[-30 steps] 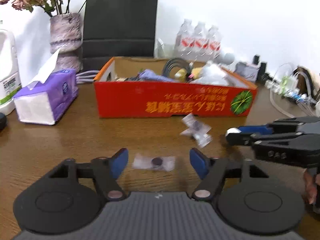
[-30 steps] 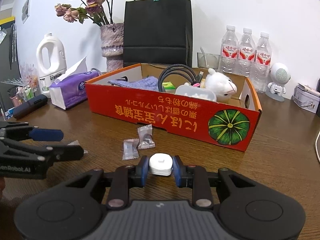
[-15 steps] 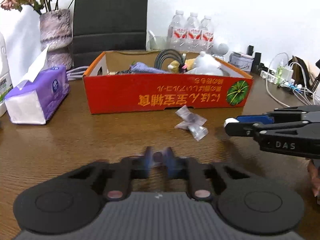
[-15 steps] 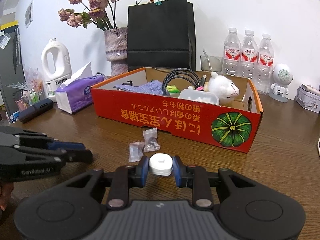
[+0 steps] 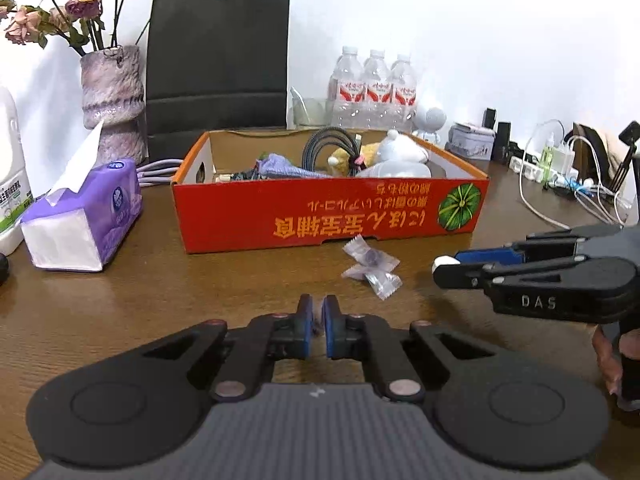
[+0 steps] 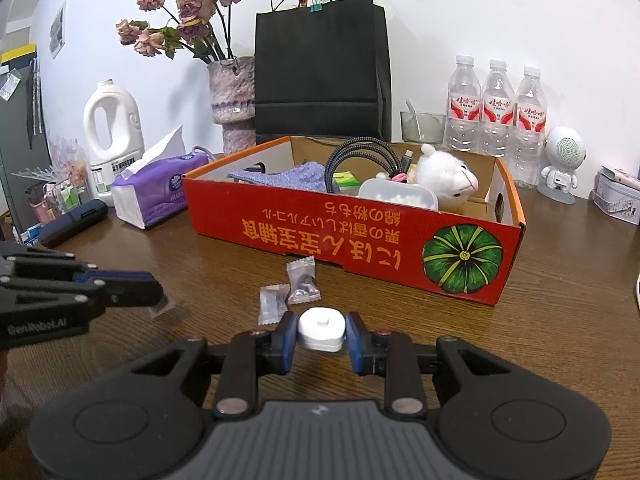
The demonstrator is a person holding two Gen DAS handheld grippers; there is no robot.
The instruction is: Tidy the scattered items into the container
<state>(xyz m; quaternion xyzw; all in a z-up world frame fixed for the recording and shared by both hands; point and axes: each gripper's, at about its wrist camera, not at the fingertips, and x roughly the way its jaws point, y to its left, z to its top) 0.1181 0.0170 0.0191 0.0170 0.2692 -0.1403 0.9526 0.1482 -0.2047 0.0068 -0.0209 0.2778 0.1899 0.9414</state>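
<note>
The red cardboard box stands mid-table and holds cables, a cloth and a plush toy; it also shows in the right wrist view. My left gripper is shut on a small clear-wrapped candy, lifted off the table. My right gripper is shut on a small white plastic piece. Two wrapped candies lie on the table in front of the box, also seen in the right wrist view.
A purple tissue pack sits left of the box, with a white jug and a vase of dried flowers behind. A black paper bag and water bottles stand behind the box. Cables lie at right.
My left gripper closed on the wrapped candy that lay between its open fingers and lifted it. My right gripper kept its hold on the white piece and rose slightly.
</note>
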